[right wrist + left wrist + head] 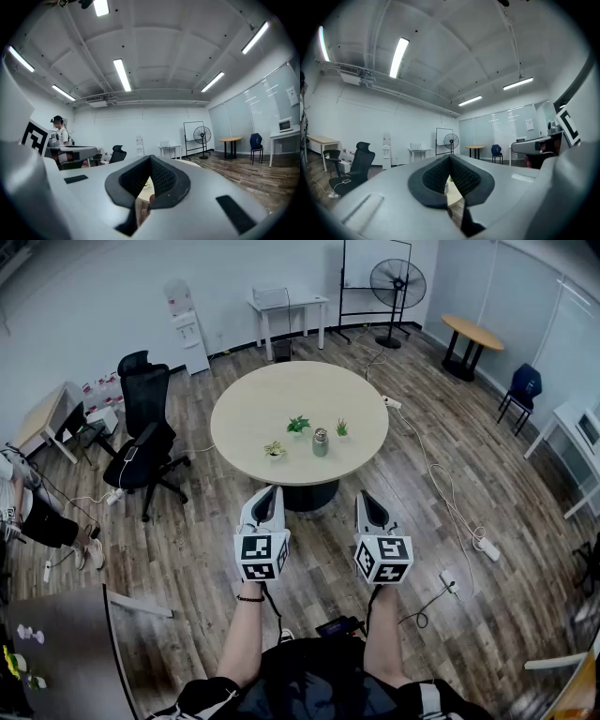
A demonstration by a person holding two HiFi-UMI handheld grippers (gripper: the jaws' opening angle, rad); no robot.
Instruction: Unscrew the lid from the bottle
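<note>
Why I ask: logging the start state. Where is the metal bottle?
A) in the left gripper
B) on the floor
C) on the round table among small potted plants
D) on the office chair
C: the metal bottle stands upright on the round table among small potted plants, well apart from the shut, empty left gripper and right gripper.

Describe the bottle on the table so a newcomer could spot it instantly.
Find the round light-wood table in the middle of the room. On its nearer half stand three small potted plants and, among them, the bottle. It is the only grey, metallic, leafless item there.
</note>
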